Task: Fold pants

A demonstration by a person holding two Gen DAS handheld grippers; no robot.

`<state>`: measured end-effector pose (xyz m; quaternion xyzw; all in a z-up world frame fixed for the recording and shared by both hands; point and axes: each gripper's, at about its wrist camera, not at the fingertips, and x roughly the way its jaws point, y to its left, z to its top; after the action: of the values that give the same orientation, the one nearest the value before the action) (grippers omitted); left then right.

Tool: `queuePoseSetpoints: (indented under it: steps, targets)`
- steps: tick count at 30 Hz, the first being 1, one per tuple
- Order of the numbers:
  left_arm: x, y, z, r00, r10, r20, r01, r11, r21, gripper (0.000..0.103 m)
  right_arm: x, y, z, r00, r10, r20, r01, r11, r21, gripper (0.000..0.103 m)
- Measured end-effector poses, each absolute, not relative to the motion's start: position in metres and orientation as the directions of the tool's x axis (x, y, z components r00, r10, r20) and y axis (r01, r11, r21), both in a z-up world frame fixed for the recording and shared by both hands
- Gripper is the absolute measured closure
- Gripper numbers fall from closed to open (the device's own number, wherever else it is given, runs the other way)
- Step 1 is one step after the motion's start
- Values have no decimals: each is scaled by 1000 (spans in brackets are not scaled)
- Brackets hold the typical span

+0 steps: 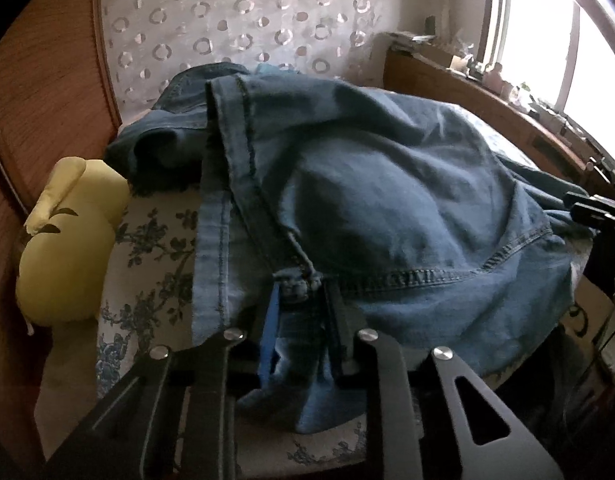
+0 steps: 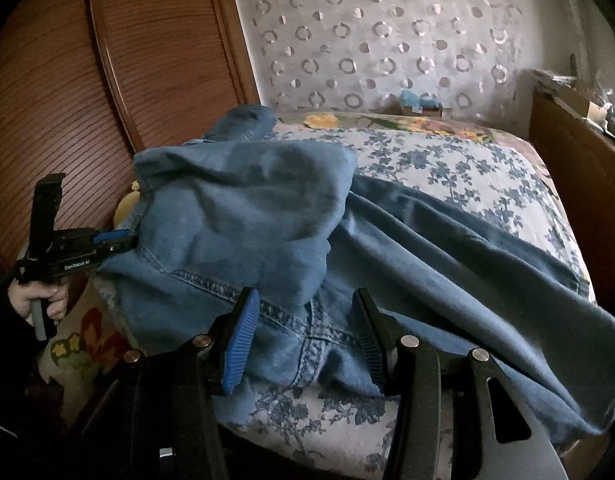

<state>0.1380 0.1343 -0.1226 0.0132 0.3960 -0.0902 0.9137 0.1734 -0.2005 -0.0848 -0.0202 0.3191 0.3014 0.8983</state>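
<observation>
Lying on the bed (image 2: pixel 447 168), the pants (image 2: pixel 235 216) are pinched by the left claw (image 1: pixel 303 300); the right claw (image 2: pixel 303 336) is spread.

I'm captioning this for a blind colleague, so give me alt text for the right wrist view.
Blue denim pants lie crumpled on a blue floral bedspread, with the right gripper open around the crotch seam in the foreground. At the left edge, the left gripper pinches the pants' edge. Behind are a wooden headboard and circle-patterned wall.
</observation>
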Motion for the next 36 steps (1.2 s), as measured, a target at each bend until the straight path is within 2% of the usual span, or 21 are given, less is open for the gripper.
queuePoseSetpoints:
  steps: [5, 10, 17, 21, 23, 26, 28, 29, 36]
  targets:
    - [122, 131, -101, 720, -147, -678, 188, 982, -14, 83, 176, -207, -90, 614, 532, -583, -545, 820, 175, 53]
    - [100, 152, -66, 763, -163, -626, 170, 984, -49, 83, 175, -214, -92, 615, 536, -579, -538, 822, 188, 53]
    - [94, 161, -57, 756, -159, -635, 153, 986, -66, 80, 174, -216, -96, 609, 541, -580, -543, 817, 192, 53]
    - [94, 155, -56, 759, -142, -636, 138, 989, -56, 63, 175, -211, -98, 599, 546, -586, -555, 810, 189, 53]
    - [95, 151, -54, 760, -146, -634, 141, 988, -59, 59, 176, -209, -99, 596, 544, -591, -556, 810, 186, 53]
    - [96, 139, -53, 760, -154, -631, 157, 986, -52, 47, 178, -208, -101, 595, 541, -595, -556, 811, 181, 53]
    - [99, 129, -55, 761, -152, -631, 167, 985, -37, 26, 179, -208, -101, 595, 538, -598, -553, 813, 182, 53]
    - [101, 122, -57, 760, -152, -631, 173, 985, -28, 22, 179, -208, -102, 594, 536, -599, -551, 814, 183, 53]
    - [125, 71, -81, 711, -222, -668, 259, 965, -44, 21, 176, -212, -107, 590, 525, -613, -543, 821, 180, 53]
